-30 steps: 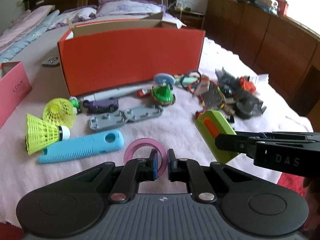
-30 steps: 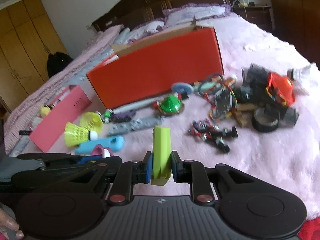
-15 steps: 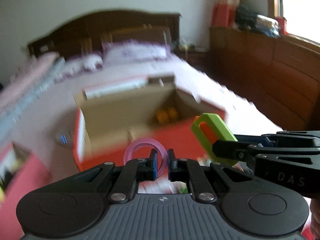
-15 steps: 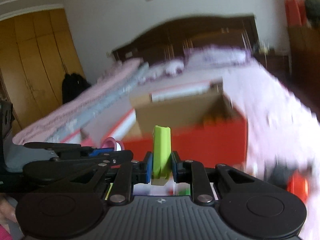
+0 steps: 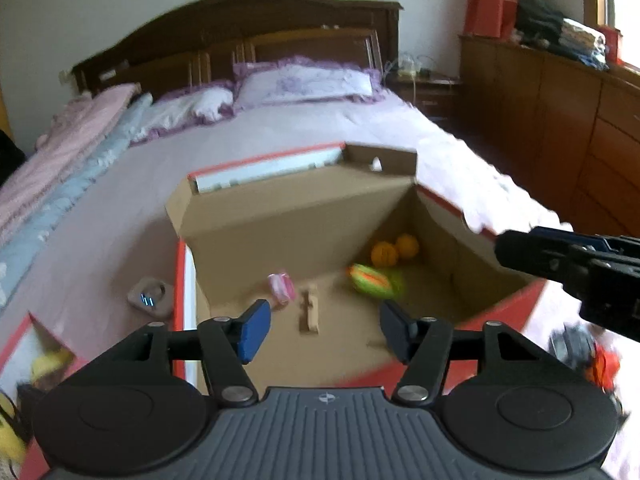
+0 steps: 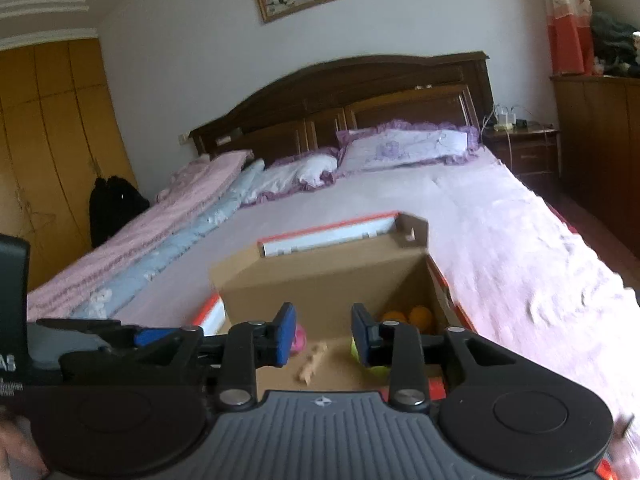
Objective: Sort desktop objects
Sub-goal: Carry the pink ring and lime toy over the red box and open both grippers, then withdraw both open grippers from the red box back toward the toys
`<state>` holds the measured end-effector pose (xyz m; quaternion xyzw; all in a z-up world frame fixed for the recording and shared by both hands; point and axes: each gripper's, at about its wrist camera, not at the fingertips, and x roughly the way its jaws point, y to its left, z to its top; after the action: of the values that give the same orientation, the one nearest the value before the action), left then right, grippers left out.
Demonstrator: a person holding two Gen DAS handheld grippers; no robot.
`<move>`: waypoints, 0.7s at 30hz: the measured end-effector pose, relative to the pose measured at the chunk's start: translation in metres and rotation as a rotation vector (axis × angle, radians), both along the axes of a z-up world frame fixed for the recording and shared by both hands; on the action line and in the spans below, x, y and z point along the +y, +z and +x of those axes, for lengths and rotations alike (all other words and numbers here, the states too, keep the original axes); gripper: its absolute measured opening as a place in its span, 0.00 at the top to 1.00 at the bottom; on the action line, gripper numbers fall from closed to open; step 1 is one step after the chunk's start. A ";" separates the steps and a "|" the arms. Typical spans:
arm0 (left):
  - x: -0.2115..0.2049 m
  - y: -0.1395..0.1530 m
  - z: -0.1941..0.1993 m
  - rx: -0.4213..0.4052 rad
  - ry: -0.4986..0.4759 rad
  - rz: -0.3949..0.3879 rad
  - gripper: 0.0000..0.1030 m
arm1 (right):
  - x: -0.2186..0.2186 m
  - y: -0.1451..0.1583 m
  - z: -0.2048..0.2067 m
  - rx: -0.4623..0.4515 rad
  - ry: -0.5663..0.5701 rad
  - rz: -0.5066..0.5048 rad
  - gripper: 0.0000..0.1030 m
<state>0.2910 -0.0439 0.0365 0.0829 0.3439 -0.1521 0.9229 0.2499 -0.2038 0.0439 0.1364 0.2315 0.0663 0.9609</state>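
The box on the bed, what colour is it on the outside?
The box is red-orange outside and plain brown cardboard inside; the left wrist view shows it best.

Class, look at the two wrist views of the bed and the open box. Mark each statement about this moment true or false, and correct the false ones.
1. The left claw grips a pink ring. False: its jaws have just been opening and nothing is between them; the pink ring is inside the box.
2. Two orange balls sit in a far corner of the box. True.
3. The green piece is inside the box. True.
4. The right claw is clamped on the green piece. False: its jaws have just been opening and hold nothing.
5. The box is closed. False: its flap stands open.
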 end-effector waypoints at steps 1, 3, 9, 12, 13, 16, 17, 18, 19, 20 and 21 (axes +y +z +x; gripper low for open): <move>0.004 -0.006 -0.009 0.009 -0.004 -0.016 0.40 | -0.001 -0.007 -0.008 0.013 0.002 -0.001 0.65; 0.011 -0.018 -0.031 0.023 -0.006 -0.046 0.36 | -0.004 -0.023 -0.025 0.044 0.009 0.001 0.64; 0.036 -0.066 -0.109 0.075 0.049 -0.049 0.26 | -0.003 -0.080 -0.095 0.169 0.019 -0.023 0.62; 0.044 -0.088 -0.143 0.151 0.088 -0.058 0.26 | 0.001 -0.108 -0.127 0.253 0.000 -0.001 0.61; 0.045 -0.093 -0.154 0.174 0.091 -0.061 0.25 | 0.003 -0.116 -0.137 0.275 -0.004 0.009 0.61; 0.046 -0.105 -0.180 0.244 0.083 -0.061 0.21 | 0.010 -0.133 -0.165 0.328 -0.001 0.037 0.61; 0.045 -0.107 -0.187 0.261 0.077 -0.051 0.21 | 0.013 -0.137 -0.172 0.341 0.005 0.041 0.61; 0.042 -0.108 -0.194 0.275 0.069 -0.038 0.21 | 0.016 -0.140 -0.179 0.351 0.013 0.038 0.61; 0.041 -0.110 -0.201 0.281 0.067 -0.022 0.21 | 0.020 -0.142 -0.184 0.358 0.020 0.032 0.61; 0.041 -0.110 -0.207 0.281 0.068 -0.007 0.20 | 0.023 -0.142 -0.189 0.363 0.026 0.022 0.61; 0.040 -0.109 -0.210 0.280 0.073 0.001 0.20 | 0.026 -0.142 -0.192 0.364 0.031 0.013 0.61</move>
<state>0.0810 -0.0039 -0.0728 0.0488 0.4723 -0.1285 0.8707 0.0576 -0.1777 -0.0981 0.1487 0.4032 0.0568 0.9012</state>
